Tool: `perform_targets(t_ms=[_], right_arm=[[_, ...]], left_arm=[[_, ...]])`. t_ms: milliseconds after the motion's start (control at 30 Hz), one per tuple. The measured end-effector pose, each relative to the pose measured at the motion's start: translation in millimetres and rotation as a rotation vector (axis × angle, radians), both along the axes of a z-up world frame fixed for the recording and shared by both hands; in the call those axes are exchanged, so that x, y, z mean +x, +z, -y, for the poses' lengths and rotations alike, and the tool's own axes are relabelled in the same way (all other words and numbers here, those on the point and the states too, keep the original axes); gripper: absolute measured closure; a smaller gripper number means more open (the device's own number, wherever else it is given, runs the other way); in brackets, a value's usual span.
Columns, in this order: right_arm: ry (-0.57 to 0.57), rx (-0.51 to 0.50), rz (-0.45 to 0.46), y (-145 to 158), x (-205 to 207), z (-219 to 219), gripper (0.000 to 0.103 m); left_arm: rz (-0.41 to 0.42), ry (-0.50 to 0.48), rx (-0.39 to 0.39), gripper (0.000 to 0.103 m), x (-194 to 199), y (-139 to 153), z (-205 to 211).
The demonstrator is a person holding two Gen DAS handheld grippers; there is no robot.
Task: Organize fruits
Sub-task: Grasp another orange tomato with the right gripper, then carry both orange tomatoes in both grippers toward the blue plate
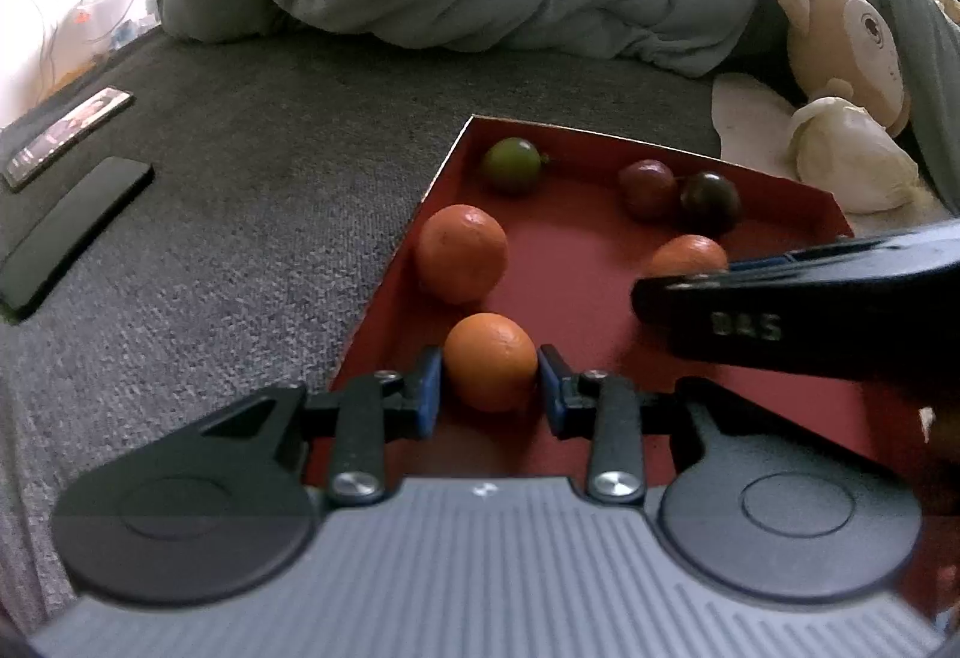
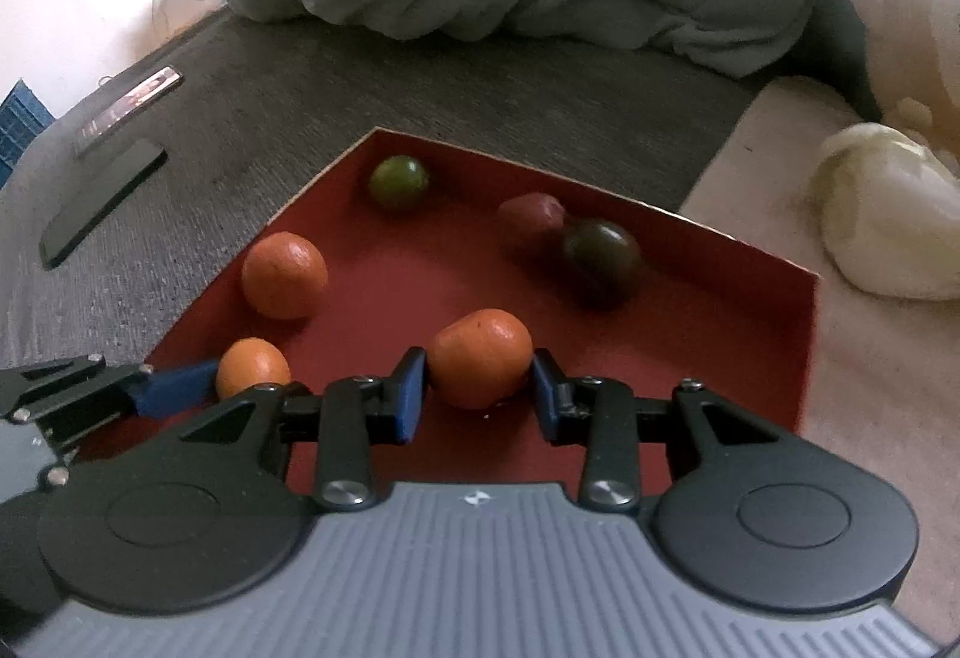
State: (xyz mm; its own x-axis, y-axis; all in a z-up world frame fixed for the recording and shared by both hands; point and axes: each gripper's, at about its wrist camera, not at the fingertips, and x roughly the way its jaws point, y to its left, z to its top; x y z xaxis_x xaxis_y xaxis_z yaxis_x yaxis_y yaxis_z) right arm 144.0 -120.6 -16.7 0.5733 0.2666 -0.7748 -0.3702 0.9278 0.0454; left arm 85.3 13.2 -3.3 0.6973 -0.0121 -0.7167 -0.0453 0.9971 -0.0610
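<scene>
While both grippers reach into the red tray (image 2: pixel 804 358), the left gripper (image 1: pixel 491 382) brackets the nearest orange (image 1: pixel 490 361); the right gripper (image 2: pixel 478 388) brackets another orange (image 2: pixel 480 358), blue pads touching both

In the left wrist view, the far orange (image 1: pixel 690 254) is half covered by the right gripper (image 1: pixel 798 310), whose jaws are hidden behind its own body. The red tray (image 1: pixel 600 262) is cut off at its near edge by both grippers' housings. The plush toy (image 2: pixel 912 39) is blurred and cropped by the right edge.
</scene>
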Motion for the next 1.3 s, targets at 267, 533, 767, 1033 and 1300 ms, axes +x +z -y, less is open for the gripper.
perform_targets(t_ms=[267, 533, 767, 1033, 1300], right_arm=[[-0.003, -0.01, -0.008, 10.6, -25.7, 14.3, 0.061], [-0.004, 0.0, -0.001, 31.1, -58.3, 27.9, 0.061], [0.014, 0.023, 0.012, 46.8, -88.9, 34.5, 0.061], [0.031, 0.01, 0.008, 51.6, -116.6, 49.7, 0.061], [0.037, 0.014, 0.012, 57.9, -134.8, 69.4, 0.061]], left_arm=[[0.012, 0.006, -0.023, 0.066, -14.3, 2.7, 1.3], [0.013, 0.008, 0.009, 0.066, -34.2, 6.5, 3.3], [-0.006, 0.012, 0.035, 0.066, -50.7, 5.9, 0.5], [-0.01, 0.004, 0.029, 0.066, -66.4, 6.7, 3.4], [-0.003, -0.036, 0.059, 0.066, -77.8, 6.0, 24.9]])
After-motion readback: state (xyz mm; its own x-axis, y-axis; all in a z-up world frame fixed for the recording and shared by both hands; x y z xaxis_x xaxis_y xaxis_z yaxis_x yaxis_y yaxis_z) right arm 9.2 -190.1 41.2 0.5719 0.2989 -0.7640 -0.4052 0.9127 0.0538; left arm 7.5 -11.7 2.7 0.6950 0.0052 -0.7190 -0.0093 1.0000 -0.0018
